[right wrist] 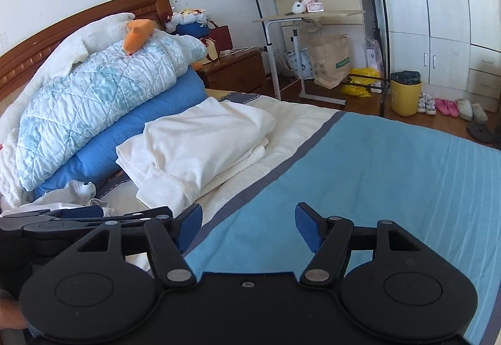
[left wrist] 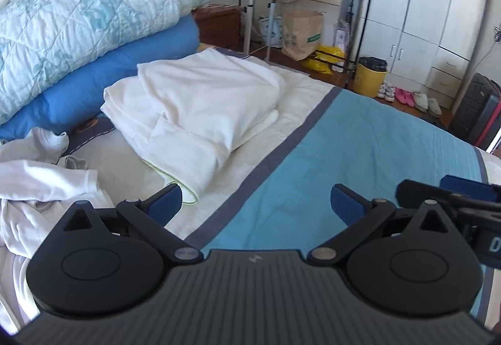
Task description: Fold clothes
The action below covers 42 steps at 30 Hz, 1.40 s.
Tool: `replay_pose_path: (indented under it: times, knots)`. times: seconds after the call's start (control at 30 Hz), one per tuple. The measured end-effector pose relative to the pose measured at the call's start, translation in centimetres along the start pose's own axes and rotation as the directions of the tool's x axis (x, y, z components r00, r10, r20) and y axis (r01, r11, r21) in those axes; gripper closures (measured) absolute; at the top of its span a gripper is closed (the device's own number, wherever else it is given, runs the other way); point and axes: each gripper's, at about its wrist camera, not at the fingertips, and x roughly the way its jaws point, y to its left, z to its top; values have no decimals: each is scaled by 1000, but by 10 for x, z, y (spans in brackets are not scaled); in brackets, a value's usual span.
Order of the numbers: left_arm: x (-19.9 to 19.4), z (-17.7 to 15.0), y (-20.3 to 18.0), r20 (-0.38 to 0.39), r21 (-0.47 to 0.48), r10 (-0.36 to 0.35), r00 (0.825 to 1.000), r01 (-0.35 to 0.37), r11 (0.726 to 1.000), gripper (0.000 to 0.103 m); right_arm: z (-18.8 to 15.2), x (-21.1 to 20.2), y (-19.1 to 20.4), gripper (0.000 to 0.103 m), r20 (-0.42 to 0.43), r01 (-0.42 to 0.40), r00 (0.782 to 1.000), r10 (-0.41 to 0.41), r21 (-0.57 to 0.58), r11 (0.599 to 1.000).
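A stack of folded cream garments [left wrist: 194, 107] [right wrist: 200, 144] lies on the bed just ahead and to the left, with one sleeve end hanging toward me. A heap of unfolded white clothes [left wrist: 40, 188] [right wrist: 72, 191] sits crumpled at the near left. My left gripper [left wrist: 256, 191] is open wide above the sheet, just short of the stack, with nothing between its blue pads [left wrist: 166, 204]. Beside it on the right, my right gripper [right wrist: 248, 208] is open over the blue bedsheet [right wrist: 375, 172] and also holds nothing.
Rolled quilts and a blue pillow [left wrist: 78, 16] are piled against the headboard with an orange plush toy [right wrist: 137, 32] on top. Beyond the bed stand a side table [right wrist: 310, 14], a paper bag [right wrist: 328, 60], a yellow bin [right wrist: 405, 94], shoes and white wardrobes [right wrist: 438, 0].
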Motion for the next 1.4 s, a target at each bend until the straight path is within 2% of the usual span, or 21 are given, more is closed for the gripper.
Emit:
replay_pose_path:
  times: [0.1, 0.27, 0.37, 0.5, 0.83, 0.97, 1.2, 1.4]
  knots:
    - [-11, -3, -7, 10, 19, 0, 1000, -1, 1000, 0, -5, -11, -1, 32, 12, 13, 1000, -13, 11, 1000]
    - [-20, -17, -3, -9, -36, -24, 1000, 24, 999, 0, -17, -28, 4, 30, 25, 49, 998, -49, -10, 999]
    - [-13, -29, -3, -36, -50, 5, 999, -7, 999, 0, -24, -31, 8, 28, 19, 74, 997, -74, -20, 997]
    - [-7, -34, -6, -46, -13, 38, 998, -39, 999, 0, -32, -32, 20, 27, 36, 134, 991, -131, -89, 987]
    - [-10, -32, -7, -26, 1, 67, 997, -67, 998, 0, -34, -30, 22, 26, 18, 137, 991, -136, -92, 986]
    - [-5, -32, -11, -44, 26, 81, 996, -79, 996, 0, -35, -29, 21, 26, 6, 136, 991, -136, -74, 988]
    - [-10, -35, -15, -5, 71, 105, 994, -104, 992, 0, -40, -29, 20, 25, 0, 141, 990, -141, -77, 987]
    - [-8, -35, -15, -11, 71, 108, 994, -107, 992, 0, -41, -29, 20, 25, -11, 141, 990, -142, -73, 987]
